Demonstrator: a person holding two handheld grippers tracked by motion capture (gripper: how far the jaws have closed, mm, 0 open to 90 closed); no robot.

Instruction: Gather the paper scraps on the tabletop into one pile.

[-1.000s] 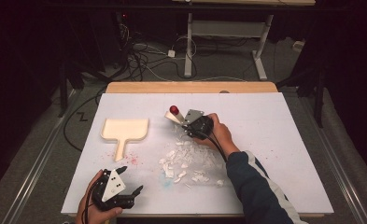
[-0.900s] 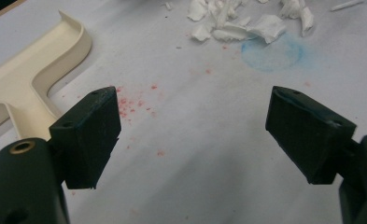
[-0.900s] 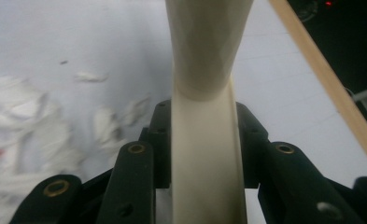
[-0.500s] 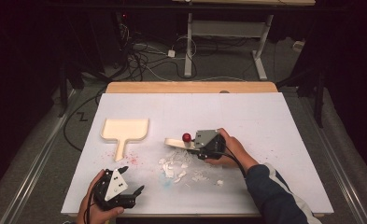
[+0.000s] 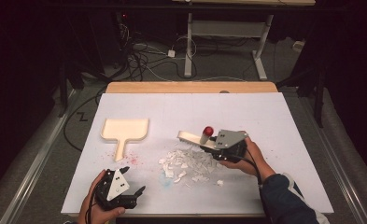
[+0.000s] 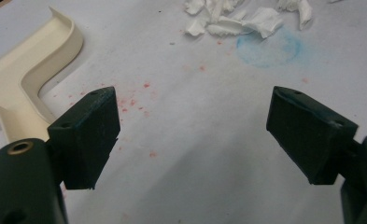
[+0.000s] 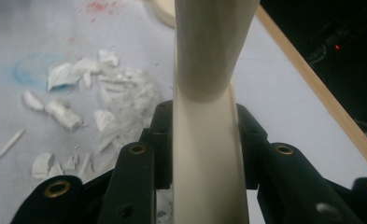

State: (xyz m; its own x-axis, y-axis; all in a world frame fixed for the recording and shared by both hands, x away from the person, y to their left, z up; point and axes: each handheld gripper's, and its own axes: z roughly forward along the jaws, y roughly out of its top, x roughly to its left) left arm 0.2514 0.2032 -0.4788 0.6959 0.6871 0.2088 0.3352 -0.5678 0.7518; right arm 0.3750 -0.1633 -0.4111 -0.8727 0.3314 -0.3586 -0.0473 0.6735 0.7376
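Since the earlier frames the right gripper (image 5: 209, 142) has been drawn back toward the near right, and the brush (image 5: 196, 136) has been carried with it to the far edge of the paper scraps (image 5: 188, 163). The brush handle (image 7: 204, 154) is clamped between the jaws, and a red knob is seen at its top. The left gripper (image 5: 137, 193) is held near the front edge of the table (image 5: 265, 116), its jaws spread wide with nothing between them. The cream dustpan (image 5: 123, 131) lies flat, well apart from the scraps.
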